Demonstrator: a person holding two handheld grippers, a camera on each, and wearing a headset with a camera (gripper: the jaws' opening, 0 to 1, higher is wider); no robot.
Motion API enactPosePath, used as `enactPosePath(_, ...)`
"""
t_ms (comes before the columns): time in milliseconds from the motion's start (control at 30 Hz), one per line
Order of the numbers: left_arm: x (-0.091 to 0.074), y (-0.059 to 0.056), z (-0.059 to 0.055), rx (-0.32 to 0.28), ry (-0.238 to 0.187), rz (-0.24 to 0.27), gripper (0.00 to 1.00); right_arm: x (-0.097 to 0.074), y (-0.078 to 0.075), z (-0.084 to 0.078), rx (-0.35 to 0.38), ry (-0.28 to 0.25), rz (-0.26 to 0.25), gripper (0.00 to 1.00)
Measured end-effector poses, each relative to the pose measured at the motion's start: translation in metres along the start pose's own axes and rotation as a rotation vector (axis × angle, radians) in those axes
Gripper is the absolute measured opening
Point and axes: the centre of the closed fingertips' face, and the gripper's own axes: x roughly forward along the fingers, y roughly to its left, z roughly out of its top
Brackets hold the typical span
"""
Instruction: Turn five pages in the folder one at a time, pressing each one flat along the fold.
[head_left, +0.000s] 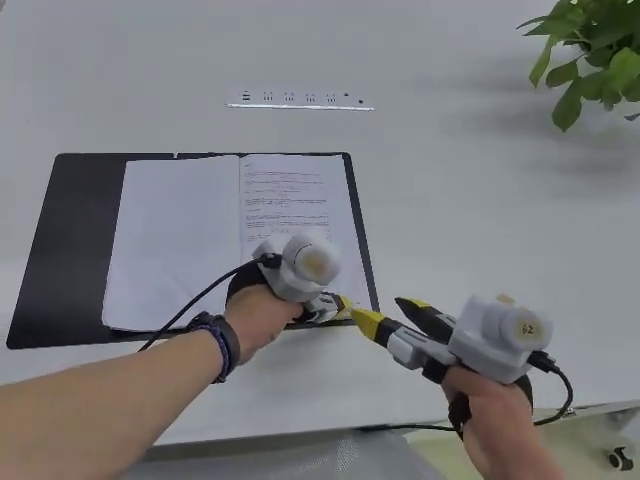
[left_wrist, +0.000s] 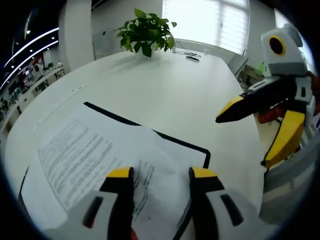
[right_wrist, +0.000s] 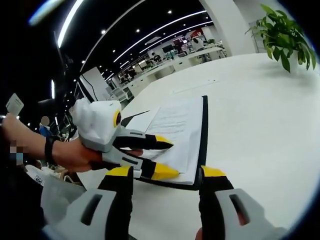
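Folder (head_left: 60, 250) lies open on the white table (head_left: 470, 200), with its black cover showing at 9 o'clock in my head view. It has 1 blank page (head_left: 175, 240) on its left half and 1 printed page (head_left: 300, 195) on its right half. My left gripper (head_left: 338, 303) sits at the printed page's 5 o'clock corner, jaws well apart over the paper, and I see nothing pinched between them. My right gripper (head_left: 385, 310) hovers off the folder at its 4 o'clock, over bare table, jaws spread wide and empty, tips pointing toward the left gripper. A leafy plant (head_left: 590, 50) stands at 1 o'clock.
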Motion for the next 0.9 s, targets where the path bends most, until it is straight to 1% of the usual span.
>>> enactPosePath(33, -0.001, 0.001, 0.000, -0.004, 0.000, 0.003, 0.42, 0.005, -0.002, 0.003, 0.007, -0.004, 0.006, 0.51)
enactPosePath(67, -0.001, 0.001, -0.001, -0.006, 0.002, 0.004, 0.42, 0.007, -0.002, 0.004, 0.009, -0.006, 0.008, 0.50)
enactPosePath(167, -0.004, 0.001, -0.003, -0.013, 0.006, 0.009, 0.41, 0.021, -0.009, 0.013, 0.026, -0.026, 0.010, 0.46)
enactPosePath(233, -0.005, 0.000, -0.004, -0.014, 0.005, 0.011, 0.40, 0.031, -0.013, 0.016, 0.043, -0.031, 0.017, 0.45)
enactPosePath(300, -0.006, 0.000, -0.006, -0.017, 0.004, 0.014, 0.40, 0.041, -0.015, 0.018, 0.053, -0.025, 0.028, 0.44)
enactPosePath(333, -0.007, 0.000, -0.006, -0.019, 0.004, 0.014, 0.40, 0.043, -0.015, 0.018, 0.054, -0.024, 0.029, 0.44)
enactPosePath(467, -0.012, -0.001, -0.011, -0.024, -0.002, 0.022, 0.38, 0.060, -0.018, 0.023, 0.120, -0.043, 0.060, 0.43)
enactPosePath(533, -0.014, -0.001, -0.012, -0.024, -0.008, 0.022, 0.38, 0.067, -0.018, 0.021, 0.138, -0.033, 0.072, 0.43)
enactPosePath(633, -0.016, -0.001, -0.013, -0.027, -0.001, 0.025, 0.37, 0.071, -0.017, 0.020, 0.160, -0.028, 0.088, 0.42)
enactPosePath(800, -0.019, 0.000, -0.017, -0.044, 0.001, 0.029, 0.36, 0.069, -0.017, 0.017, 0.195, -0.039, 0.098, 0.41)
enactPosePath(867, -0.022, -0.001, -0.020, -0.080, 0.004, 0.029, 0.37, 0.065, -0.016, 0.017, 0.213, -0.044, 0.100, 0.39)
enactPosePath(900, -0.026, -0.002, -0.022, -0.124, 0.008, 0.036, 0.38, 0.063, -0.017, 0.018, 0.223, -0.052, 0.101, 0.38)
